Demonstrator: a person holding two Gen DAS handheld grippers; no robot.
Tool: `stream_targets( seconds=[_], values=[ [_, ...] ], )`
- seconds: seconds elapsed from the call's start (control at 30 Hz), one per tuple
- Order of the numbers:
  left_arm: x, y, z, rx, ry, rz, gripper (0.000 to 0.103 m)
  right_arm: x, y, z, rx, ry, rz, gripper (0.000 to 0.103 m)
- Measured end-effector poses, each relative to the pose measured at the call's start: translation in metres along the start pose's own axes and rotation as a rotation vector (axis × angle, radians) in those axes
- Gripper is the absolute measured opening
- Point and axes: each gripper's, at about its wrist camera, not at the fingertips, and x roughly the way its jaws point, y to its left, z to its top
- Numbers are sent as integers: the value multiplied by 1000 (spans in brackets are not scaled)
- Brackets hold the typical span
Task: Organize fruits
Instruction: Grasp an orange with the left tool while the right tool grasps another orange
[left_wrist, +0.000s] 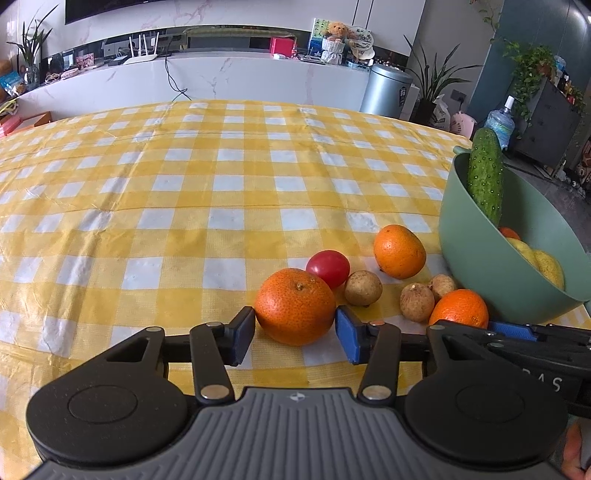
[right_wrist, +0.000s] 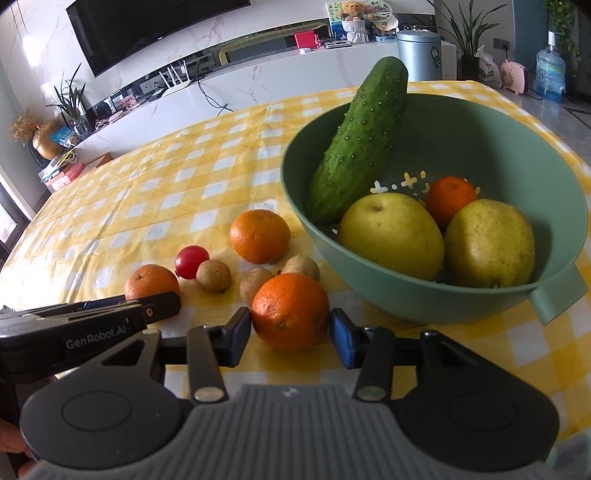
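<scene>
The green bowl (right_wrist: 369, 288) already held a cucumber (right_wrist: 360, 147), two yellow pears (right_wrist: 391, 236) and one small orange (right_wrist: 448, 197). Left on the checked tablecloth (left_wrist: 184, 184) were three oranges, a red tomato (left_wrist: 328, 273) and three brown longans (right_wrist: 213, 275) (so roughly half the job remained, by my judgement). The left gripper (left_wrist: 295, 334) bracketed one orange (left_wrist: 294, 311), pads at its sides; the right gripper (right_wrist: 290, 332) did likewise with another orange (right_wrist: 290, 311). Whether either pair truly pressed, I could not tell
</scene>
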Motion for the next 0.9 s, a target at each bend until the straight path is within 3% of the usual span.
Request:
stream_targets(
  seconds=[0.4, 0.63, 0.9],
  values=[
    [-8, 4, -1, -18, -11, -10, 51, -2, 2, -3, -20, -5, 3, 42],
    [-26, 2, -3, -5, -5, 24, 51, -12, 4, -7, -46, -21, 12, 42],
    [-52, -11, -3, 33, -25, 11, 51, -33, 10, -14, -117, -94, 52, 42]
  ],
)
